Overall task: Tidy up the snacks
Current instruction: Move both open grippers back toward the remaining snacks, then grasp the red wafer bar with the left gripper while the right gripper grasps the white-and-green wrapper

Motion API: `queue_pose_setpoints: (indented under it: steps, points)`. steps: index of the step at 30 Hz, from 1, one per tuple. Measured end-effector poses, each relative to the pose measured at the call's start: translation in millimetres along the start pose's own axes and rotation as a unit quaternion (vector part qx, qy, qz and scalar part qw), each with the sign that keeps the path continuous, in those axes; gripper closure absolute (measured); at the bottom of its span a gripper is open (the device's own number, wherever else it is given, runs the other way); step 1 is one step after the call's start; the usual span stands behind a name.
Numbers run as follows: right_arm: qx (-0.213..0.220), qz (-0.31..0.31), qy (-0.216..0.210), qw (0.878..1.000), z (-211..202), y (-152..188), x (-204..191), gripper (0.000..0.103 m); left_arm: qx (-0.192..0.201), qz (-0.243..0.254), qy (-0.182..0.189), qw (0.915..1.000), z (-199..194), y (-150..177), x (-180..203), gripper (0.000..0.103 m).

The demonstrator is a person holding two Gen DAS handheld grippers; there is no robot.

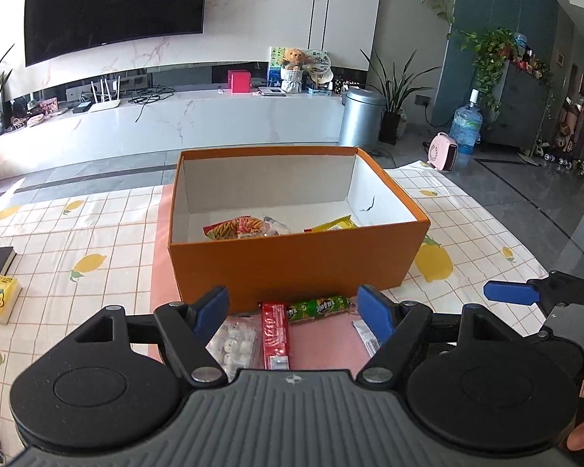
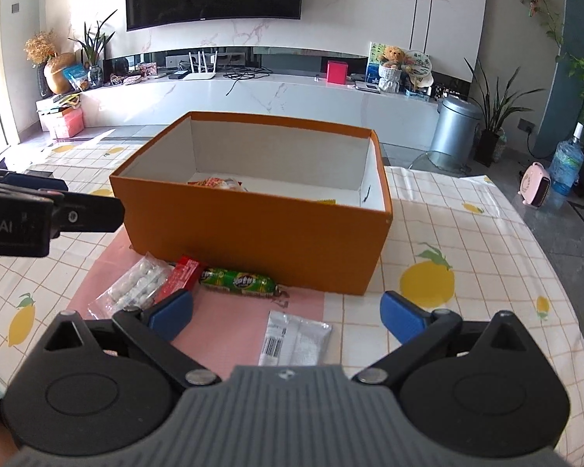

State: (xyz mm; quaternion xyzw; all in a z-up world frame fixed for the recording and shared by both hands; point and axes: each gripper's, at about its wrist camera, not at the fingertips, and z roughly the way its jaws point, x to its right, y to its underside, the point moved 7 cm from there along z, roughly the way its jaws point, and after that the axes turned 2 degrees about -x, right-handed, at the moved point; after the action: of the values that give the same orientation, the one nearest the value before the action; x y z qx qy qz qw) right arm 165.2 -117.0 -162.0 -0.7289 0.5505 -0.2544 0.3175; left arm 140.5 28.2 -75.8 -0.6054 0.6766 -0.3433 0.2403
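Both grippers are spread wide with nothing between the pads: my left gripper point(image 1: 294, 309) and my right gripper point(image 2: 286, 313), tilted down at the pink mat point(image 2: 229, 334). Nearest my right one lies a silver sachet point(image 2: 296, 340). Just past that sit a clear bag of white candies point(image 2: 136, 288), a red pack point(image 2: 181, 276) and a green roll point(image 2: 235, 282), close against the orange box point(image 2: 261, 233). Inside the box, more snack packets point(image 1: 249, 227). Lemon-print tablecloth point(image 2: 467, 241) underneath.

orange box point(image 2: 253, 233), white inside; lemon-print checked cloth point(image 2: 467, 253); pink mat point(image 2: 222, 327); green snack point(image 2: 237, 282).
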Motion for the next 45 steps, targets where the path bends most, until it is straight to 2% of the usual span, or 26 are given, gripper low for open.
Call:
queue_pose_setpoints:
  steps: [6, 11, 18, 25, 29, 33, 36, 45]
  points:
    - [-0.017, 0.015, 0.003, 1.0, 2, 31, 2, 0.004, -0.022, 0.012, -0.005, 0.9997, 5, 20, 7, 0.015]
    - [-0.031, 0.043, 0.006, 0.999, 9, 48, 13, 0.004, -0.038, -0.008, 0.006, 0.9992, 10, 33, 4, 0.017]
    - [-0.057, 0.065, 0.005, 0.996, 31, 57, 18, 0.004, -0.051, -0.025, 0.007, 0.9984, 25, 47, -5, 0.023]
    - [-0.091, 0.107, -0.005, 0.99, 54, 61, 25, 0.004, -0.055, -0.049, 0.005, 0.9972, 40, 55, -19, 0.023]
    - [-0.104, 0.129, -0.008, 0.986, 63, 62, 29, 0.004, -0.057, -0.049, 0.02, 0.997, 50, 56, -15, 0.023]
    - [-0.111, 0.127, -0.007, 0.986, 71, 61, 26, 0.012, -0.058, -0.03, 0.024, 0.9976, 61, 59, -6, 0.035]
    - [-0.114, 0.122, -0.007, 0.986, 76, 61, 24, 0.018, -0.061, -0.022, 0.02, 0.9977, 70, 61, -3, 0.039]
    - [-0.11, 0.071, 0.003, 0.991, 83, 59, 7, 0.02, -0.075, -0.009, 0.001, 0.9972, 90, 67, -5, 0.048]
